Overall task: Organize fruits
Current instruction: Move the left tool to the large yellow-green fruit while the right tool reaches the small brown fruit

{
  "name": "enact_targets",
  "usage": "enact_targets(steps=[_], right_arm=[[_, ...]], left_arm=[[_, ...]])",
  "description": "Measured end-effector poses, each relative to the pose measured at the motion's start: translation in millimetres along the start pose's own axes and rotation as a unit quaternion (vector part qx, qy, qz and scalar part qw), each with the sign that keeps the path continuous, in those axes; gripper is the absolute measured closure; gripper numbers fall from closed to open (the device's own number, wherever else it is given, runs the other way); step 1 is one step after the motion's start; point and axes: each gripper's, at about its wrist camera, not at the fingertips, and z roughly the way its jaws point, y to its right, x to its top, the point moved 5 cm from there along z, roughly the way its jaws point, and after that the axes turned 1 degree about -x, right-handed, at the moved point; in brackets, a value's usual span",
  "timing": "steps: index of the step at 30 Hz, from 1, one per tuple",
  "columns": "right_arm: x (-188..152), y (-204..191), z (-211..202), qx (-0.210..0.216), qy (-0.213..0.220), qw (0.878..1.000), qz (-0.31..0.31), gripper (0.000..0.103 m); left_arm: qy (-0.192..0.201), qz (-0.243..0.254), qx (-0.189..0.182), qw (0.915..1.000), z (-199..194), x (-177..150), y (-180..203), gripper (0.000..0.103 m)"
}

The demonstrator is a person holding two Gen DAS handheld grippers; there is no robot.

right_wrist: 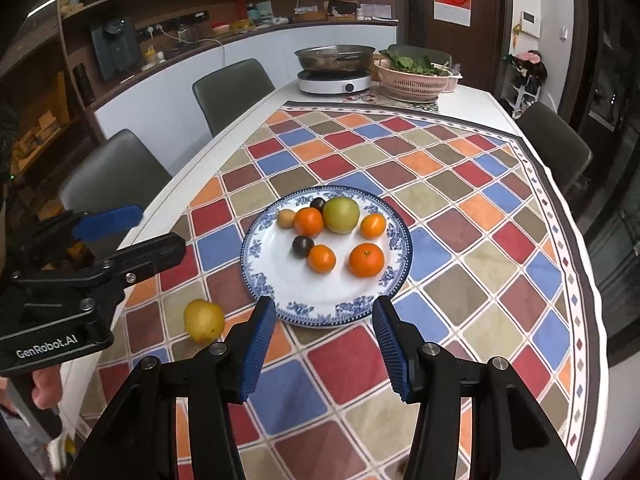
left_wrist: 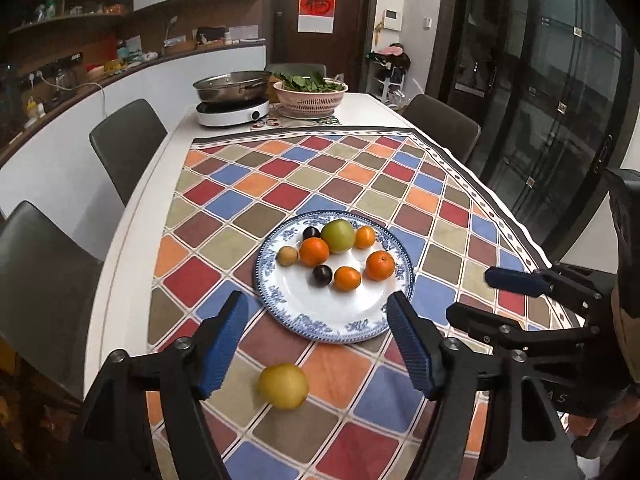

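A blue-and-white plate (left_wrist: 320,322) (right_wrist: 280,292) sits on the checkered tablecloth and holds several fruits: oranges, a green fruit (left_wrist: 338,235) (right_wrist: 341,215), two dark plums and a small tan fruit. A yellow fruit (left_wrist: 283,385) (right_wrist: 204,320) lies on the cloth in front of the plate's left side. My left gripper (left_wrist: 316,340) is open and empty, hovering above the yellow fruit and the plate's near rim. My right gripper (right_wrist: 324,344) is open and empty just in front of the plate. Each gripper also shows in the other's view: the right (left_wrist: 496,300), the left (right_wrist: 140,232).
A pan on an induction cooker (left_wrist: 232,112) (right_wrist: 334,80) and a pink colander of greens (left_wrist: 310,98) (right_wrist: 414,78) stand at the table's far end. Dark chairs (left_wrist: 128,140) (right_wrist: 232,92) line the left side; another chair (left_wrist: 444,124) stands at the right. The table's white edge (left_wrist: 120,260) runs along the left.
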Motion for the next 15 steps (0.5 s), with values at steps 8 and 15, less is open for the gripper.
enact_targets(steps=[8,15], right_arm=[[-8.4,1.1,-12.2,-0.02,-0.036,0.999,0.011,0.039],[-13.6,19.4,1.1,-0.033,-0.129,0.991,0.022,0.039]], left_arm=[[-0.023,0.061,0.03,0.9974,-18.8,-10.8,4.1,0.02],[-0.063,0.124,0.054,0.9889,-12.1,-23.3,18.6,0.017]])
